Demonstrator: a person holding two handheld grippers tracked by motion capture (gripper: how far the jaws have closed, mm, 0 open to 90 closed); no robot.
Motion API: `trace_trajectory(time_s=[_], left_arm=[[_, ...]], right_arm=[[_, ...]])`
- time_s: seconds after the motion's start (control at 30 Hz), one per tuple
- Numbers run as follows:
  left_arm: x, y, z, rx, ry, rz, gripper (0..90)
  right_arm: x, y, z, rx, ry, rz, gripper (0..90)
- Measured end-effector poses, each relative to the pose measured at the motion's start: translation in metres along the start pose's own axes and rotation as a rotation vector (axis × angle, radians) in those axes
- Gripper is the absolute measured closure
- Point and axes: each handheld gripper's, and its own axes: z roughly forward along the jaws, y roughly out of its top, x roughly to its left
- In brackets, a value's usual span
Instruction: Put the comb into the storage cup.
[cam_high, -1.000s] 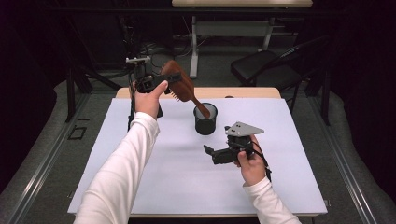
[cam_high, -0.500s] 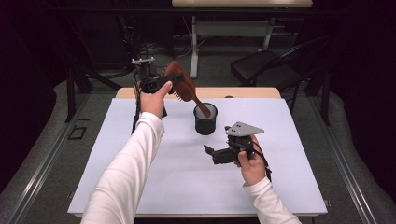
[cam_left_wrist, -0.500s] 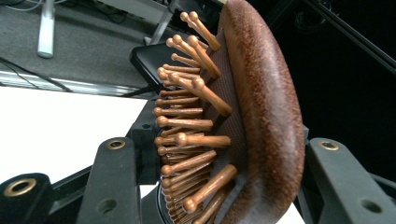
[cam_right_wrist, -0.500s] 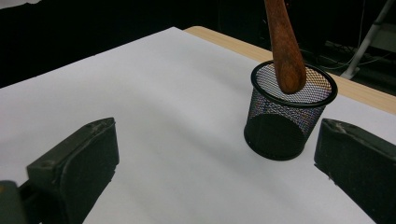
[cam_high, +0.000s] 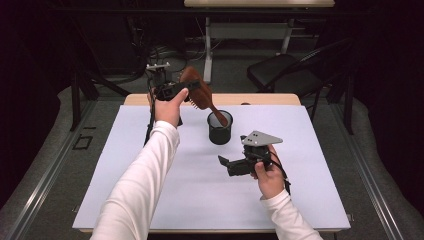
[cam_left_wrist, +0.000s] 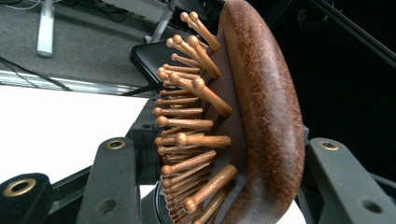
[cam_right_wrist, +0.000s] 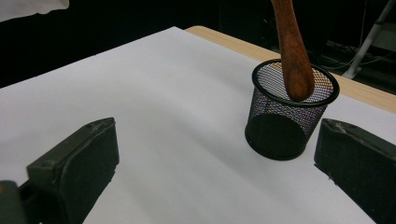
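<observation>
The place is looking like a lab or recording studio rather than a home. A white-covered table (cam_high: 150, 200) is standing on grey carpet amid dark surroundings, with metal floor rails (cam_high: 45, 165) running along both sides. Behind it, cables (cam_high: 150, 55) are trailing across the floor, a black chair (cam_high: 280, 75) is sitting unused, and a height-adjustable desk frame (cam_high: 210, 35) is standing at the back.

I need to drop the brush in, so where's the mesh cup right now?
In the high view the mesh cup stands mid-table toward the far edge, under the hairbrush handle, ahead of the right hand-held gripper.
</observation>
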Motion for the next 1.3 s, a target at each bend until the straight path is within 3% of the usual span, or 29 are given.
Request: trace_trajectory(time_s=[1.3], left_arm=[[0.000,-0.014,0.022,0.031,0.036,0.027,49.2]], right_arm=[[-0.001,0.000,-0.001,0.000,0.001,0.004,0.0]])
